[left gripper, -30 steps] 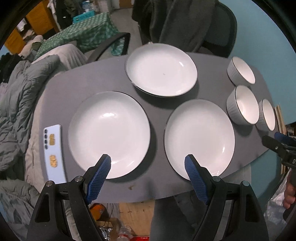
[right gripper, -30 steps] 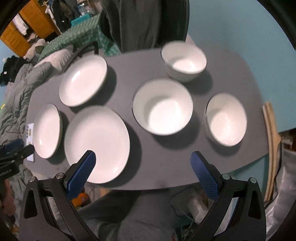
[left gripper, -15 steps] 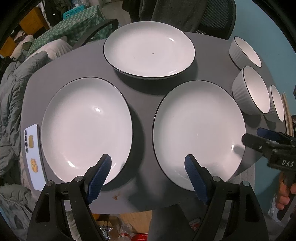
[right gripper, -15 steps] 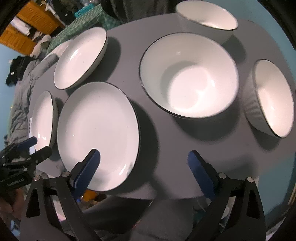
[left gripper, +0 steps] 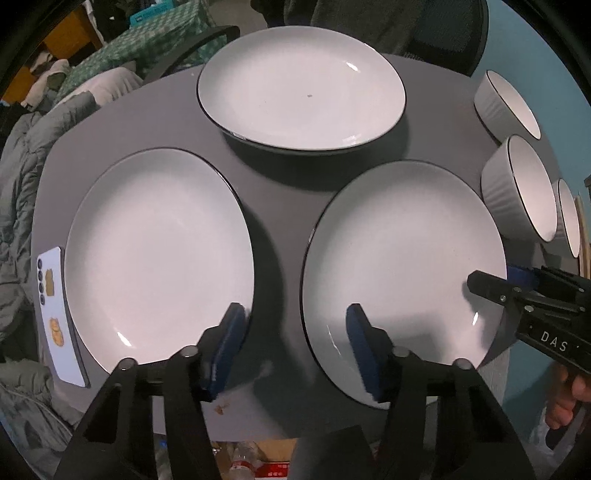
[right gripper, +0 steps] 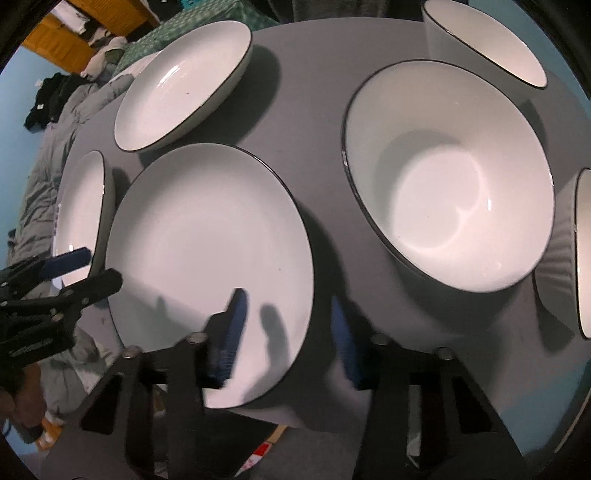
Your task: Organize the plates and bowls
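Observation:
Three white plates with dark rims lie on a grey table: a left plate, a right plate and a far plate. Three white bowls line the right side. My left gripper is open, one finger over the left plate's near edge, the other over the right plate's near edge. My right gripper is open and straddles the right plate's near right rim. A large bowl sits just beyond it.
A phone lies at the table's left edge. A chair with dark clothing stands behind the table. Grey bedding is to the left. The near table edge is close below both grippers.
Both grippers have moved down and forward toward the plates. Their fingers have narrowed from wide open to a smaller gap. The plates and bowls have not moved.

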Demonstrator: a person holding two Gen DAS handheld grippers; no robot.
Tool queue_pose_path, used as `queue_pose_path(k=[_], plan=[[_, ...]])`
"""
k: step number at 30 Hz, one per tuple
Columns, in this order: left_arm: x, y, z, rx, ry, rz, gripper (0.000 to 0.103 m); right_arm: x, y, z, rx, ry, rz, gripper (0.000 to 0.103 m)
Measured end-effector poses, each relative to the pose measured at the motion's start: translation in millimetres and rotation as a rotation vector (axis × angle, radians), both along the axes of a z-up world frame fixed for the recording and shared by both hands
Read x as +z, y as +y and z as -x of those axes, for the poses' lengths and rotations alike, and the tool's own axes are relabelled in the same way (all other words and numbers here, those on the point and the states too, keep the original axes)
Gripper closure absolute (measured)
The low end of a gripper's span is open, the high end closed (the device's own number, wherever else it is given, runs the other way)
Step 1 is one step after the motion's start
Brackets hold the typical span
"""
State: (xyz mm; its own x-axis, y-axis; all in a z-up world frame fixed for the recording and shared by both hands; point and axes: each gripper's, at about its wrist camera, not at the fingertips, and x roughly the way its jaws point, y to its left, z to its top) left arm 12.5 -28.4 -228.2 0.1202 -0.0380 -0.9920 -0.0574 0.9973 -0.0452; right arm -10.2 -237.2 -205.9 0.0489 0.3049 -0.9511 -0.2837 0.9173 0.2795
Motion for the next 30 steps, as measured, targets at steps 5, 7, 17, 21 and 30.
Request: queue_pose_path(k=[5,7,17,21,30], plan=[[-0.2,2.7,-6.6,0.010,-0.009,-0.008,0.059,-0.1,-8.8,2.9,0.009,-0.015,0.009,0.070],[-0.4,3.2,-5.6,0.013,-0.005,-0.009,0.061,-0.9,-10.5,2.7,0.015,-0.018,0.010,0.070],[-8.0,22.4,-11.6,0.050,0.008,0.052,0.061,-3.3,-22.4,0.4,-0.039,0.003,0.004,0.070],[-10.0,27.5,-9.9,0.059,0.005,0.081,0.061,-2.9,-33.9,2.7,-0.048,0.025,0.000,0.072],[-7.8,27.5,-8.1,0.026,0.000,0.088,0.065,-4.3,-27.9,-1.5,-0.068,0.073,-0.015,0.084]])
